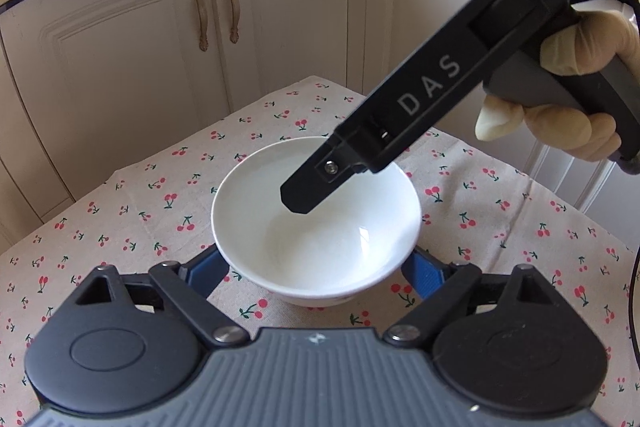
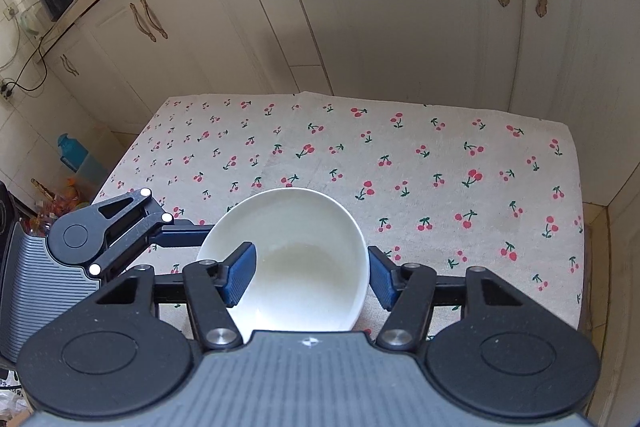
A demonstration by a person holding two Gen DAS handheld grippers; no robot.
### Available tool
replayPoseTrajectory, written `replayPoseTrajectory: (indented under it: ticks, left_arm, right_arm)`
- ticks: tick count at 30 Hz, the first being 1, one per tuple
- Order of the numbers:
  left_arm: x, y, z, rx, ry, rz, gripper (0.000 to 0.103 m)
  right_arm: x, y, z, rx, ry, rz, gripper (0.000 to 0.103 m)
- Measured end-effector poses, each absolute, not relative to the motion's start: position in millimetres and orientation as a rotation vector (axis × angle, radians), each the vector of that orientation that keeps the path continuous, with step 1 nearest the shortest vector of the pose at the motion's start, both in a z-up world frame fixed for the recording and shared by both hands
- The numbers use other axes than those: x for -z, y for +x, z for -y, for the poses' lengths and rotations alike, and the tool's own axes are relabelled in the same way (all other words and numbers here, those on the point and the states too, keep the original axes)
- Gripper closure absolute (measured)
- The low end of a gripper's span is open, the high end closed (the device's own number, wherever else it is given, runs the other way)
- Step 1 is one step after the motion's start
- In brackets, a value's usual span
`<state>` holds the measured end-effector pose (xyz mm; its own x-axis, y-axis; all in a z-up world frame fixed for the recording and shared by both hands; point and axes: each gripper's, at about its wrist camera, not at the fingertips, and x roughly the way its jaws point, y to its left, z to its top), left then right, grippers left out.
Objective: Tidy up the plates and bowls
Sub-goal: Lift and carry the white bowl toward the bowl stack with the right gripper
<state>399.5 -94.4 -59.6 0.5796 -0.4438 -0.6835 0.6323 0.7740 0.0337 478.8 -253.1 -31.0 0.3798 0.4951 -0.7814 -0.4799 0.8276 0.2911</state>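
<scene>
A white bowl (image 1: 316, 227) stands upright on the cherry-print tablecloth (image 1: 120, 227). My left gripper (image 1: 316, 275) is open, its blue pads (image 1: 420, 275) on either side of the bowl's near wall, not pressing it. My right gripper (image 2: 308, 275) straddles the bowl's (image 2: 296, 259) right rim: the left pad (image 2: 240, 275) is inside the bowl, the right pad (image 2: 380, 277) outside with a gap to the wall. In the left wrist view one right finger (image 1: 308, 183) reaches down into the bowl.
The tablecloth (image 2: 400, 167) covers a small table with edges at the far side and right. Cream cabinet doors (image 1: 160, 47) stand close behind. The left gripper (image 2: 104, 231) shows at the left of the right wrist view. Clutter lies on the floor at far left (image 2: 60, 195).
</scene>
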Motion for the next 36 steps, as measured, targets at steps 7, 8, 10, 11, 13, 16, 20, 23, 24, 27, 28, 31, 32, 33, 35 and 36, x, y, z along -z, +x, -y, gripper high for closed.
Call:
replayPoseTrajectory:
  ticks: [7,8,10,11,13,16,20,23,24,27,28,31,32,33,35,36]
  left_arm:
    - [60.8,398.7,93.7,0.64,0.289,-0.704,0.011]
    - [60.8,398.8,93.7,0.641,0.289,-0.703,0.011]
    - [60.4,399.4,93.3,0.642,0.288,-0.702,0.011]
    - [60.3,399.8,93.3,0.643,0.289,-0.702,0.011]
    - [60.1,400.5,93.1,0.645,0.288,-0.703,0.011]
    - [59.8,400.8,93.5,0.645,0.288,-0.706,0.011]
    - [59.2,400.1,94.5,0.653,0.293,-0.712,0.011]
    - [57.4,398.8,94.4,0.662,0.279,-0.727,0.011]
    - [56.3,398.2,94.3,0.663,0.275,-0.731,0.011]
    - [51.1,392.3,94.4,0.668,0.283,-0.731,0.011]
    - [48.9,390.1,94.1,0.67,0.283,-0.733,0.011]
    - [41.0,382.1,91.5,0.68,0.279,-0.743,0.011]
    - [38.2,378.9,90.7,0.683,0.279,-0.745,0.011]
    - [35.3,375.7,89.8,0.685,0.28,-0.747,0.011]
    - [28.5,368.0,88.2,0.687,0.282,-0.751,0.011]
    - [25.5,364.3,87.7,0.688,0.282,-0.752,0.011]
  right_arm:
    - [30.2,477.8,249.1,-0.593,0.014,-1.017,0.037]
    - [30.4,478.0,248.9,-0.591,0.013,-1.018,0.037]
    - [30.9,479.5,248.6,-0.589,0.015,-1.021,0.037]
    - [31.2,480.7,248.8,-0.589,0.022,-1.023,0.037]
    - [32.4,483.7,249.2,-0.59,0.039,-1.031,0.037]
    - [32.4,484.7,250.9,-0.585,0.054,-1.038,0.037]
    - [31.0,482.0,249.7,-0.578,0.043,-1.039,0.037]
    - [29.3,480.0,248.0,-0.571,0.039,-1.051,0.037]
    - [28.6,478.9,247.9,-0.571,0.036,-1.051,0.037]
    - [25.6,473.6,247.7,-0.567,0.034,-1.049,0.037]
    - [23.8,471.2,248.2,-0.568,0.037,-1.048,0.037]
    - [17.2,461.4,248.1,-0.578,0.03,-1.042,0.037]
    - [14.4,457.4,248.0,-0.581,0.026,-1.039,0.037]
    - [11.5,452.9,247.1,-0.583,0.024,-1.036,0.037]
    - [4.9,443.6,244.8,-0.584,0.016,-1.031,0.037]
    - [1.8,439.0,243.9,-0.584,0.013,-1.027,0.037]
